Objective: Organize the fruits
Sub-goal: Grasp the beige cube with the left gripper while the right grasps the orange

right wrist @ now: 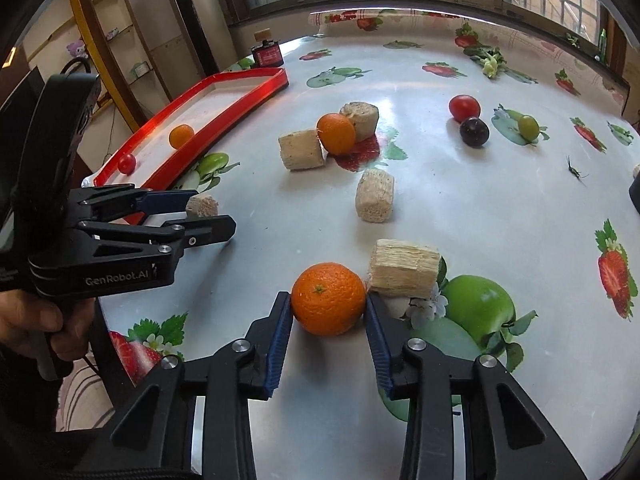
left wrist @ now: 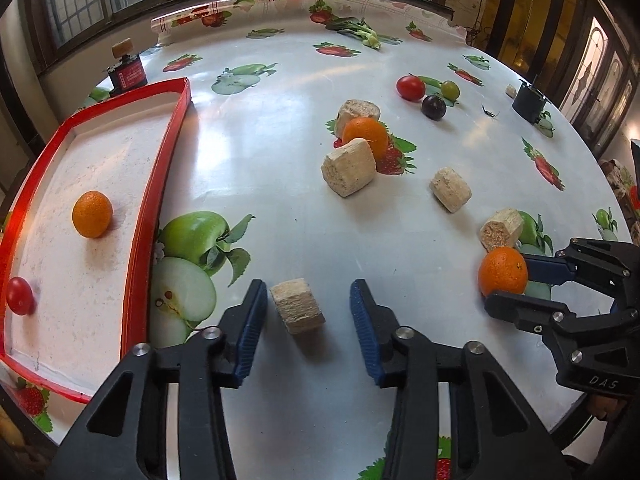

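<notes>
My right gripper (right wrist: 327, 302) is shut on an orange (right wrist: 328, 298) that rests on the table; it also shows in the left wrist view (left wrist: 503, 271). My left gripper (left wrist: 308, 294) is open, its jaws either side of a beige block (left wrist: 297, 305) without touching it. The red-rimmed tray (left wrist: 168, 168) at the left holds an orange (left wrist: 92, 214) and a red tomato (left wrist: 19, 295). Another orange (left wrist: 366, 133) sits mid-table between two beige blocks. A red tomato (left wrist: 410, 87), a dark plum (left wrist: 434, 107) and a green grape (left wrist: 450, 89) lie farther back.
Beige blocks (left wrist: 348, 166) (left wrist: 450, 189) (left wrist: 501, 229) are scattered over the fruit-print tablecloth. A leafy vegetable (left wrist: 356, 30) lies at the far edge. A small red-black box (left wrist: 127, 72) stands behind the tray; a dark cup (left wrist: 529, 101) stands at far right.
</notes>
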Tool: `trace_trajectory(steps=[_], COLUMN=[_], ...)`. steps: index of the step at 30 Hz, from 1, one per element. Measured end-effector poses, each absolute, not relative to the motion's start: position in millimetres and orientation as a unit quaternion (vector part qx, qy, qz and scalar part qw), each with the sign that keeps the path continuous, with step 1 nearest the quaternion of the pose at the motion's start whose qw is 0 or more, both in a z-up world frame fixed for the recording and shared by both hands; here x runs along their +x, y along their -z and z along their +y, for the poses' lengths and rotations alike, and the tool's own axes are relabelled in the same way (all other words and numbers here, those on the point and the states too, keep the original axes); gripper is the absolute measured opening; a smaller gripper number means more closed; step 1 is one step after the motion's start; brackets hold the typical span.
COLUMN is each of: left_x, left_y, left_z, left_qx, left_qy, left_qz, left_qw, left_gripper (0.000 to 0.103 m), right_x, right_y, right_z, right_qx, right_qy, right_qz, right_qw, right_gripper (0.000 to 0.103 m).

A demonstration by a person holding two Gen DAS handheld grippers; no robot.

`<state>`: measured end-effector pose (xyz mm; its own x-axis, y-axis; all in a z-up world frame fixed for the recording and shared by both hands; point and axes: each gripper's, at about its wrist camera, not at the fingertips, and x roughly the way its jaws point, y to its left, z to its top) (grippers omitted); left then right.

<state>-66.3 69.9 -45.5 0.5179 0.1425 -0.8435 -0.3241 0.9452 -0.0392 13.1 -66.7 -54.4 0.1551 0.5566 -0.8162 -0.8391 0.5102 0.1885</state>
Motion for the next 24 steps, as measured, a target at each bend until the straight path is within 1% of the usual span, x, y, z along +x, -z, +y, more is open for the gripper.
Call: trace_trajectory(steps=[1,2,14,24], left_x=[-67,-67,-79,-91], left_y=[45,44,24,7], left_z=[71,73,73,84], left_qx=[-0.101,-0.109,-0.109,-0.112], left_qy=[-0.128,-0.119,-0.108,-0.127], left_qz=[0.472,0.472,0.446,0.427], left_qw=[0.866,0.867,0.882,0.888], left_gripper=[0.02,0.017,0.017,0.017], right_x=[14,14,15,15], right_y=[55,54,22,12], right_z=[-67,-68,-73,-64], right_qx=[-0.154,-0.151,-0.136,-0.131], right_qy=[-0.47,-0.471,-0.473,-0.482], right_qz=[0.45,0.451,0.417,0.409], right_qw=[0.743,0.743,0.764,0.764], right_gripper=[0.037,0.037,0.037,0.037])
